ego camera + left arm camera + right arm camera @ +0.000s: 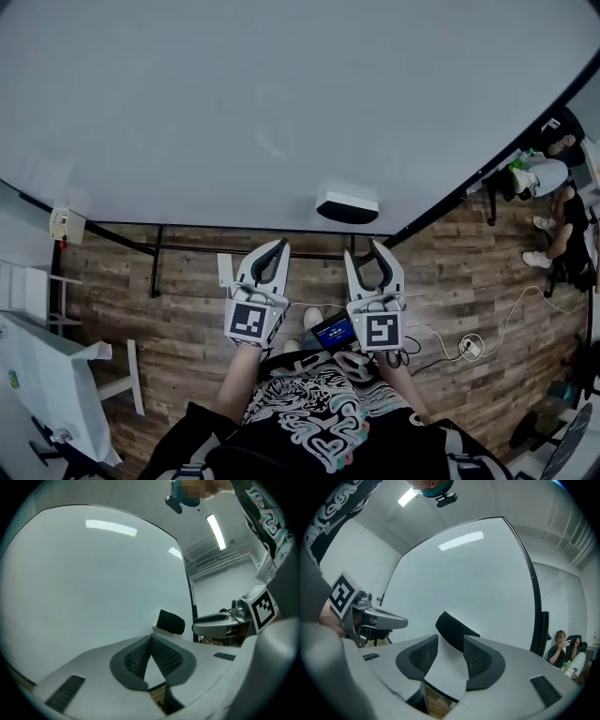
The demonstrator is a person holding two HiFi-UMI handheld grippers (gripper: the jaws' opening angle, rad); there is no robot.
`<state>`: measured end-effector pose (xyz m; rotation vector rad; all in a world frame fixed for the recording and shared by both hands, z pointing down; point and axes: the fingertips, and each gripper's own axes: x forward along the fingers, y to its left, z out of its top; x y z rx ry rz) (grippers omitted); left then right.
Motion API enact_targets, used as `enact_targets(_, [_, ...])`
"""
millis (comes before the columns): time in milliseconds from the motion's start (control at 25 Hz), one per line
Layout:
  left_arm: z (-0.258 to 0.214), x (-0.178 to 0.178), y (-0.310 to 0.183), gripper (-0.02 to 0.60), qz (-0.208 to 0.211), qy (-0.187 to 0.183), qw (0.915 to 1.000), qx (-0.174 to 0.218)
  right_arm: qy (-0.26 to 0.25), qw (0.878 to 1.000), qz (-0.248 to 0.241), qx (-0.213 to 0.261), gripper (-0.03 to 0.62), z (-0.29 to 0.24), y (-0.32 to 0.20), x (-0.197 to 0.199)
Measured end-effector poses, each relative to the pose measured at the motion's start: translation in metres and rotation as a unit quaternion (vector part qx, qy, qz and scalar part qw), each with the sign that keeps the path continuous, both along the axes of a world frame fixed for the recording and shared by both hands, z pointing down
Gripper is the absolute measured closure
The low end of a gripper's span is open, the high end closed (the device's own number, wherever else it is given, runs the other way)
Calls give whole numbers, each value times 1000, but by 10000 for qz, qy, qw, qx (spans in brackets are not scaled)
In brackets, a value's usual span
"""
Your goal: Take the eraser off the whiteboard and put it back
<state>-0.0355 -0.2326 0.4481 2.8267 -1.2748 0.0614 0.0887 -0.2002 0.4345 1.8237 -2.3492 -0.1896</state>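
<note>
The eraser (347, 208), black with a white top, sticks to the whiteboard (281, 103) near its lower edge. My right gripper (366, 251) points at it from just below, jaws open, nothing between the pads. In the right gripper view the eraser (451, 624) sits just beyond the parted fingertips of that gripper (451, 640). My left gripper (278, 246) hangs beside it to the left, shut and empty; its tips meet in the left gripper view (150, 638), where the eraser (169, 622) shows ahead to the right.
The whiteboard's black stand bar (187, 248) runs over a wood floor. A small white box (67, 225) is at the board's left edge. A white table (47, 384) stands at the left. Cables (469, 347) lie to the right, where people (553, 216) sit.
</note>
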Motion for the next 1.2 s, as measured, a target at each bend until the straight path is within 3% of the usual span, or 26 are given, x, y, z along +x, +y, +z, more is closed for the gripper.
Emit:
enact_targets(120, [1,0,-7,552,-26,42,10000,13,218,9997,14,64,440,-3,-9,-3])
enact_targets(280, [-1,1,-11,553,-34,56,10000,-69,460,9986,24,252,362,-8,-19,-8])
enact_targets(560, [-5,0,-18,552,-70,90,9999,79,960,9925,-3,760,353,-23,-28,-15])
enact_targets(800, [-6,0,-23,553,-98,56,9999,66,1984,9751,215,963,298,-21,-39,-15])
enact_targets(1200, [-2,1,-30,552,-183,62,9998,54,2744,9566,157,971,252,-9,-60,-21])
